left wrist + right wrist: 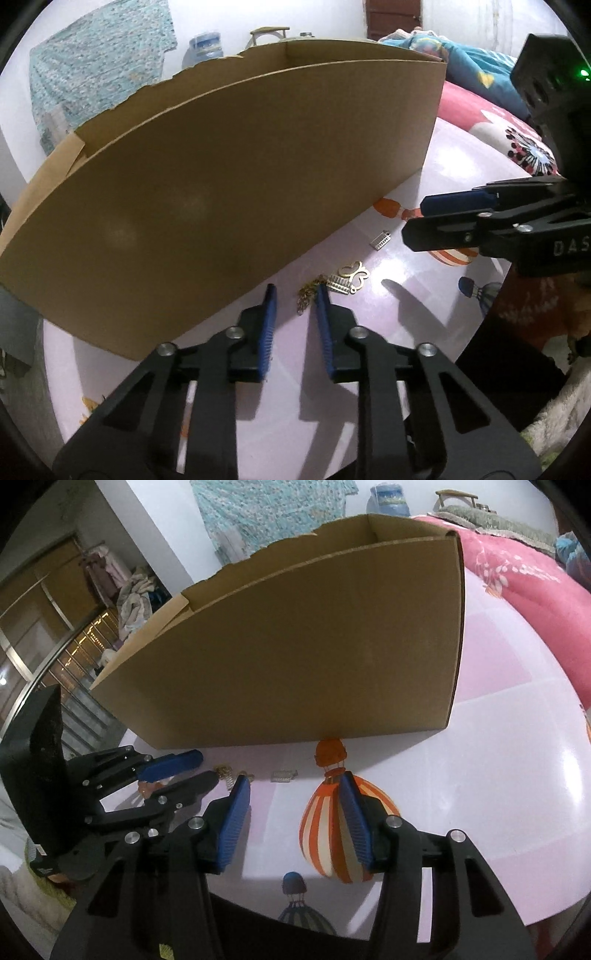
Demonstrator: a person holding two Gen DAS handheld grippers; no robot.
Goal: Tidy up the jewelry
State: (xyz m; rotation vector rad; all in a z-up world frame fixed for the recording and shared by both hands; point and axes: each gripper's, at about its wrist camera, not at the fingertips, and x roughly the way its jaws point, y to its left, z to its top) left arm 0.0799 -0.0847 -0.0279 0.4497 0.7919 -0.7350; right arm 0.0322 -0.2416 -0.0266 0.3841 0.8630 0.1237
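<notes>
1. One open cardboard box (221,184) fills the upper half of both wrist views. It stands on the table, and its near wall faces the grippers.
2. One lilac table cover (424,314) printed with hot-air balloons carries everything. The jewelry lies on it just in front of the box's near wall, at about 6 o'clock from the box in the left wrist view.
3. The left gripper (295,291) points down at the jewelry with its jaws narrowly apart. Its blue pads are not pressing on anything. The gold chain (306,297) lies at the tips, just inside the right-hand finger.
4. The right gripper (293,779) hangs over the cover with its jaws wide apart and nothing held. Only a printed orange balloon shows under its fingers.
5. A gold butterfly pendant (356,275) lies at 1 o'clock from the left gripper's tips, touching or just beside the chain.
6. A small silver comb-shaped piece (380,240) lies apart from the rest, at 12 o'clock just ahead of the right gripper's tips. A similar piece (340,285) sits against the butterfly.
7. Step in hand, as I judge it: both grippers are set to pick up, the left on the chain and the right on the lone silver piece. Nothing is in the box yet, as far as can be seen.
8. The next move calls for getting the pads low to the cover and closing squarely. The chain is limp and may slip or drag the butterfly, and the silver piece is thin and flat.
</notes>
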